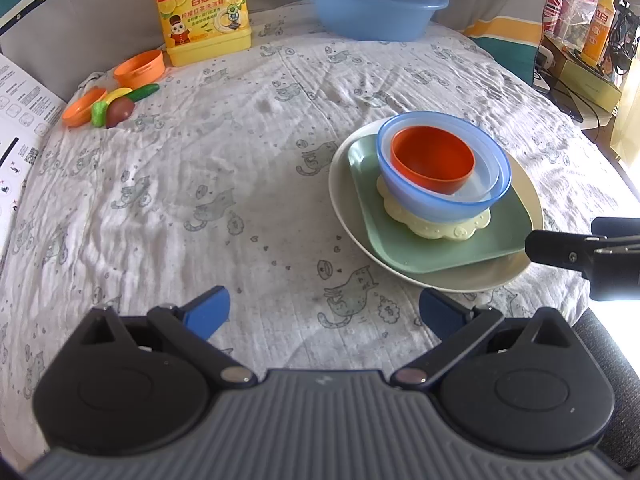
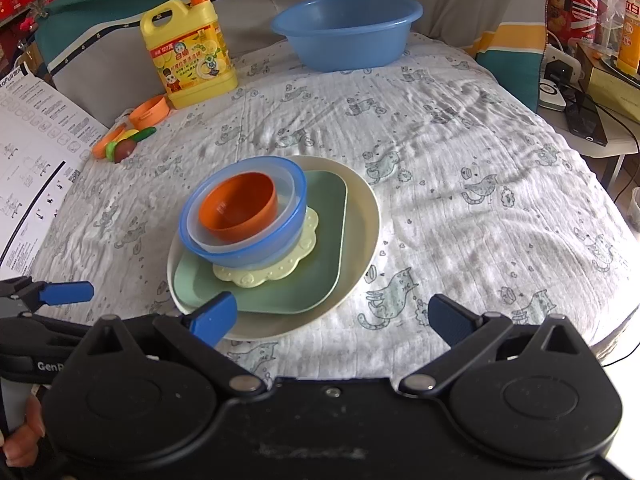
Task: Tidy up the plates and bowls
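A stack stands on the cat-print cloth: a round cream plate [image 1: 496,280] [image 2: 360,216], a green square plate [image 1: 400,240] [image 2: 320,240], a pale yellow flower-shaped dish [image 1: 452,230] [image 2: 280,268], a blue bowl [image 1: 440,204] [image 2: 248,252], a clear bowl inside it and an orange bowl [image 1: 432,160] [image 2: 240,208] on top. My left gripper [image 1: 324,312] is open and empty, left of and nearer than the stack. My right gripper [image 2: 332,316] is open and empty; its left finger overlaps the plates' near rim in the image.
A blue basin [image 1: 376,4] [image 2: 348,28] and a yellow detergent jug [image 1: 200,8] [image 2: 188,56] stand at the far side. Small orange cups and toy vegetables [image 1: 116,104] [image 2: 128,140] lie at the far left. A printed sheet [image 2: 32,160] lies left; cluttered shelves stand right.
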{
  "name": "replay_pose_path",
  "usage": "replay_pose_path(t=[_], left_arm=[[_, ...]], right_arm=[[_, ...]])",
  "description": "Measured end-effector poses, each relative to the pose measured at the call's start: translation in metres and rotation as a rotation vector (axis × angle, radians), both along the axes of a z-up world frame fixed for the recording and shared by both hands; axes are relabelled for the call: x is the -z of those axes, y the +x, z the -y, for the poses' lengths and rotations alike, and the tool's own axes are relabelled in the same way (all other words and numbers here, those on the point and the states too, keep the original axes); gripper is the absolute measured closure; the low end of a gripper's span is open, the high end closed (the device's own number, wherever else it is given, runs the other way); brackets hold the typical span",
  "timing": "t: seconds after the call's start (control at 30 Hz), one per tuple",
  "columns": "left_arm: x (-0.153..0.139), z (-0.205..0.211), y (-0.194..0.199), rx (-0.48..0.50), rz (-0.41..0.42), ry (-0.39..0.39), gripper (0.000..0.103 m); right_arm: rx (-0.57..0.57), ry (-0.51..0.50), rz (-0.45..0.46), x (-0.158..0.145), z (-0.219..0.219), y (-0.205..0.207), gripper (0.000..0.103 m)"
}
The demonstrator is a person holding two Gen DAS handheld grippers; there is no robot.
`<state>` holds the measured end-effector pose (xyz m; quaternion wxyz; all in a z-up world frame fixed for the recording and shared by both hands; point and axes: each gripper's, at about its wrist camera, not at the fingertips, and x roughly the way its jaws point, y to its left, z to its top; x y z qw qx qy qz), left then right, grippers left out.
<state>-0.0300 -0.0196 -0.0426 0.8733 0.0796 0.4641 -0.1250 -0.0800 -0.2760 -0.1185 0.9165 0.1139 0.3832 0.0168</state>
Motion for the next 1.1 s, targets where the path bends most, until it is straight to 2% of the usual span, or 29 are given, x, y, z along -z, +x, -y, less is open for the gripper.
replay_pose_path(t=[0.83, 1.1], left_arm=[[0.0026, -0.0008, 0.0006, 0.004, -0.015, 0.002, 0.0], [-0.0011, 0.0018, -0.0043, 0.025, 0.01, 0.011, 0.0]], right_arm=[[0.005, -0.002, -0.001, -0.0007, 0.0007, -0.0002, 0.0], [0.006, -0.007, 0.004, -0.0027, -0.0002, -0.0014, 0.0]])
